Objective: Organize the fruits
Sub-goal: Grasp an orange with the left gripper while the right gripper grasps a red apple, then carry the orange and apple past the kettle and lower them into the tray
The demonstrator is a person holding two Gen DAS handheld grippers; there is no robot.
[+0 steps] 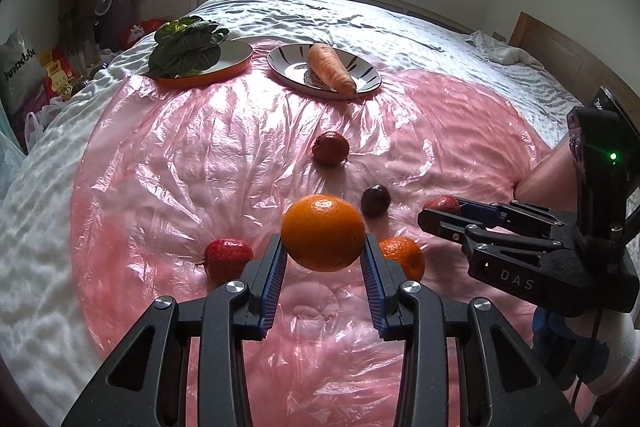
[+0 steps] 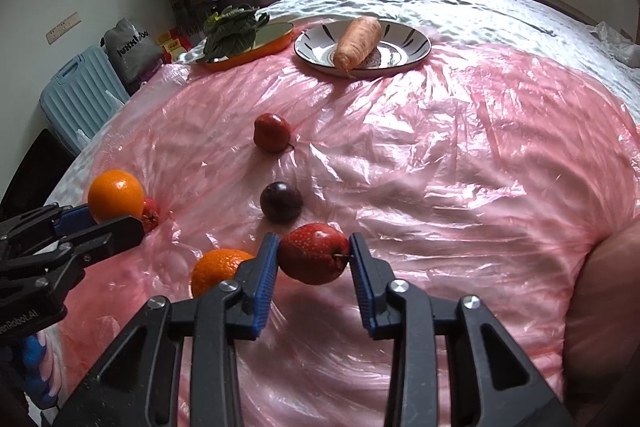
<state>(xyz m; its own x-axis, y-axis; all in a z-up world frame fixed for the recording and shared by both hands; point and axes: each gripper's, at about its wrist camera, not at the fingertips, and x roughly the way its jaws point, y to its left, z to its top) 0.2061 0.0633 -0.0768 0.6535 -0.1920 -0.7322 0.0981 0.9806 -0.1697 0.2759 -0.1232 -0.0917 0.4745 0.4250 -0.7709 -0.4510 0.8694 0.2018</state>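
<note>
A: What do the two tools hold?

B: The left gripper is clamped on a large round orange, lifted off the crinkled pink plastic sheet. The right gripper has its blue pads against a speckled red apple-like fruit, also raised.

A: And the rest?

B: Four lie loose on the sheet: a small orange mandarin, a dark purple round fruit, a red fruit farther out, another red fruit by the left tool.

A: Any sorted?

B: None, I judge. The striped white plate carries only a pale carrot; the orange-rimmed dish a leafy green vegetable.
</note>
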